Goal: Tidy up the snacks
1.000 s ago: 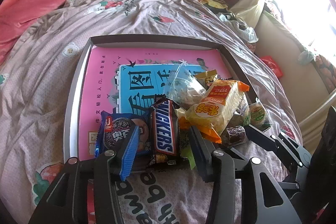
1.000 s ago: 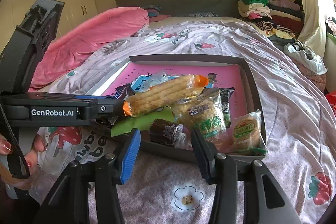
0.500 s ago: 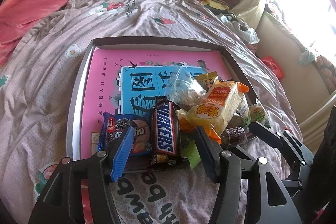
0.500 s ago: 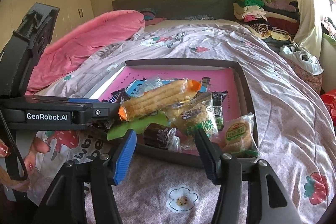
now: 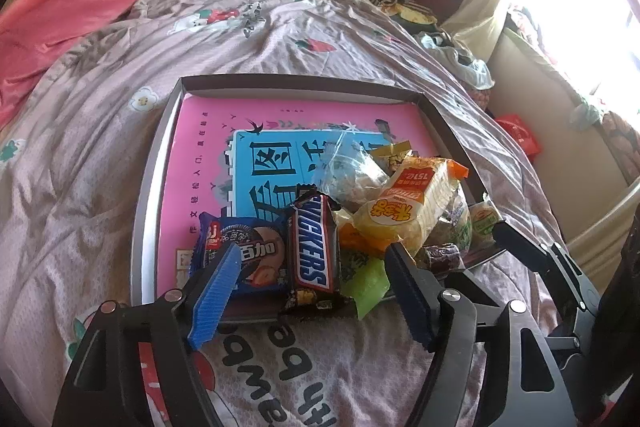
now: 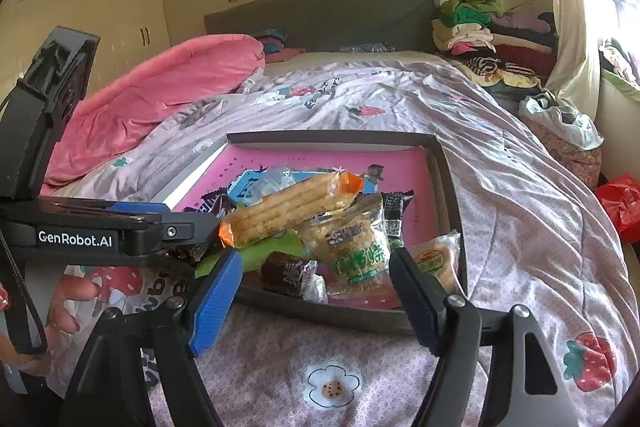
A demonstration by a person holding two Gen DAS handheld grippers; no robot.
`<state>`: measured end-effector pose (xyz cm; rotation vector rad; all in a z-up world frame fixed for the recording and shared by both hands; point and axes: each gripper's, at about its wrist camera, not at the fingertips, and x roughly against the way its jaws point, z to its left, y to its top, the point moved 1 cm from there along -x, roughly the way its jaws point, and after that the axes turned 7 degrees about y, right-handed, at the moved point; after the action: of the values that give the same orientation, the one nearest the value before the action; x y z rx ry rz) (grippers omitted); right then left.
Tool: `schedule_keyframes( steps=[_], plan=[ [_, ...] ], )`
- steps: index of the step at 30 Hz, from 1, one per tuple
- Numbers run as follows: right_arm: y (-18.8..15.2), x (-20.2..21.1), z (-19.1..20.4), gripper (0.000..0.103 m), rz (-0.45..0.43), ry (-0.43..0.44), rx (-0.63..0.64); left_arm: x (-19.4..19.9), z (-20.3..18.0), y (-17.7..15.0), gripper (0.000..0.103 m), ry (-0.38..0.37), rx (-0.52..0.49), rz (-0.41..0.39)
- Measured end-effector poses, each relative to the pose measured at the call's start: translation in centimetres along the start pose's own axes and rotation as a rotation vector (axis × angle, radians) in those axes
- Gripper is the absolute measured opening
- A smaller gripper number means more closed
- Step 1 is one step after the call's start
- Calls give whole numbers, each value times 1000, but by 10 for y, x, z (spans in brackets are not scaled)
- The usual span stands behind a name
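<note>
A shallow grey box (image 5: 149, 187) with a pink and blue printed floor lies on the bed. Snacks are piled in its near right corner: a Snickers bar (image 5: 312, 247), a blue cookie pack (image 5: 244, 251), a yellow-orange cracker pack (image 5: 412, 203), a clear bag (image 5: 348, 171) and a green wrapper (image 5: 366, 285). My left gripper (image 5: 312, 291) is open and empty just before the box's near edge. My right gripper (image 6: 316, 291) is open and empty, before the box (image 6: 448, 183), facing the cracker pack (image 6: 288, 211), a green-lettered bag (image 6: 352, 247) and a dark wrapped sweet (image 6: 288, 273).
The bed has a pale purple strawberry-print quilt (image 6: 500, 187). A pink duvet (image 6: 160, 99) lies far left. Folded clothes (image 6: 480, 27) are stacked by the headboard. A red bag (image 6: 620, 203) lies on the floor at right. The left gripper's body (image 6: 100, 235) crosses the right wrist view.
Both grippers have drawn back a little from the box and sit higher. The snacks have not moved.
</note>
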<state>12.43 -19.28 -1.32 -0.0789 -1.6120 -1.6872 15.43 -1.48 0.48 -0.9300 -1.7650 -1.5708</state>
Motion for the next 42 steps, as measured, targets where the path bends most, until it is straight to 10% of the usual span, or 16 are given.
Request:
schedule_keyframes(
  steps=[23, 42],
  plan=[
    [14, 33, -1, 94, -65, -59, -33, 33, 6, -6, 77, 41, 25, -62],
    [-29, 73, 17, 97, 112, -57, -149, 71, 9, -78, 77, 88, 13, -9]
  ],
)
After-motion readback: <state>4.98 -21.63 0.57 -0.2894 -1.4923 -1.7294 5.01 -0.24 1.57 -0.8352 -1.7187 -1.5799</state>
